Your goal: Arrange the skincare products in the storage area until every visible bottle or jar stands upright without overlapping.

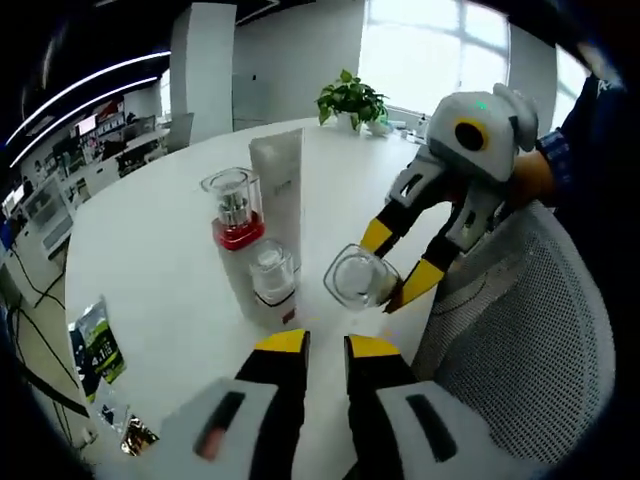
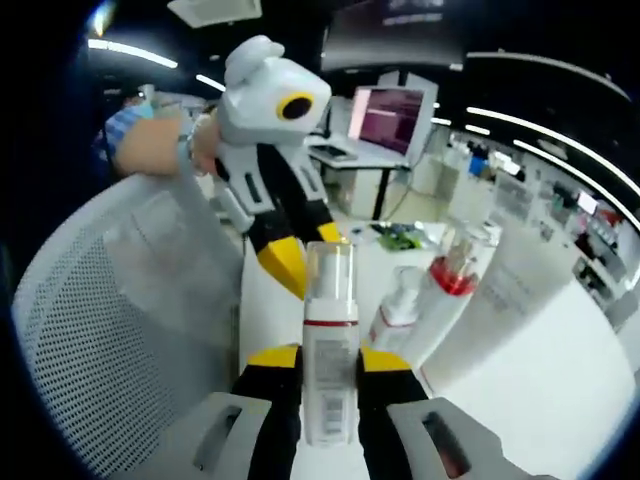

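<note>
On the round white table (image 1: pixel 150 250) stand a tall white tube (image 1: pixel 280 185), a clear-capped bottle with a red collar (image 1: pixel 233 210) and a small white pump bottle (image 1: pixel 272 275), close together and upright. The same tube (image 2: pixel 520 290), red-collared bottle (image 2: pixel 450 285) and small bottle (image 2: pixel 398 310) show in the right gripper view. My right gripper (image 1: pixel 400 265) is shut on a white foam bottle with a clear cap (image 1: pixel 360 278), held just right of the group. That bottle (image 2: pixel 330 360) stands upright between my right gripper's (image 2: pixel 328 360) jaws. My left gripper (image 1: pixel 327 347) hovers low before the group, jaws close together and empty; it also hangs behind the held bottle (image 2: pixel 305 255).
A white mesh chair back (image 1: pixel 520 330) presses close on the right of the table and shows again (image 2: pixel 120 300) in the right gripper view. A potted plant (image 1: pixel 352 100) stands at the far edge. A green packet (image 1: pixel 98 345) lies near the table's left rim. A monitor (image 2: pixel 390 115) glows behind.
</note>
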`<state>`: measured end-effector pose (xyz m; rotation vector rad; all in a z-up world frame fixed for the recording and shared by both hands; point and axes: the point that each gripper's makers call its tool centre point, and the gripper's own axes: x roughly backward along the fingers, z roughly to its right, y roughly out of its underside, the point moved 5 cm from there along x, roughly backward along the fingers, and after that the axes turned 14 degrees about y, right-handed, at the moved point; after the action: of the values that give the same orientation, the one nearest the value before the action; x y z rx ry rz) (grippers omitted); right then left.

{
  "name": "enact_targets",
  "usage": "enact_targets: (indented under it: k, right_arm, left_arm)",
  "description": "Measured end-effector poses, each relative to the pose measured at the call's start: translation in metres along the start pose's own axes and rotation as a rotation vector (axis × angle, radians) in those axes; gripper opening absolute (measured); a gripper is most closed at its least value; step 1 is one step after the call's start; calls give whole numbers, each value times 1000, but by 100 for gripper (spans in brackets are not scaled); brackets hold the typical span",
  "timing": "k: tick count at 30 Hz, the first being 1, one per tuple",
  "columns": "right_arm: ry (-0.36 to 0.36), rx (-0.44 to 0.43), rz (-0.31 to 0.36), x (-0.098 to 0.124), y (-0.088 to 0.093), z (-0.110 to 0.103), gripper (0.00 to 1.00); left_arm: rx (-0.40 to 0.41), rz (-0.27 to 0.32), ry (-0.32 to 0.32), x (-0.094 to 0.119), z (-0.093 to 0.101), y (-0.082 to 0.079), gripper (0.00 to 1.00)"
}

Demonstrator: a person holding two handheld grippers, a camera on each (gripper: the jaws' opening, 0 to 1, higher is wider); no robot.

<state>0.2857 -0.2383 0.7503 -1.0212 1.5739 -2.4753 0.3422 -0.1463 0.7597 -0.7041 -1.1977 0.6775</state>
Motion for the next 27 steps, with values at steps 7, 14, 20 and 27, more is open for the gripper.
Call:
enact_targets:
  k: [7,14,20,27]
  right_arm:
    - [-19,7,25,-2,-5,-4,14]
    - [-17,-1,64,1,-13,-4,14]
    - [-21,-10,67,3,-11,-5,15]
    - [-7,7,28,-1,-3,-4,15]
  left_arm:
    - [-92,31,-2,2,6,-9,4]
    - [-120,48,-7,4,7,-13,0]
    - [-173,41,7,-1,12,-13,0]
    - [-211,62,30,0,17,-20,0]
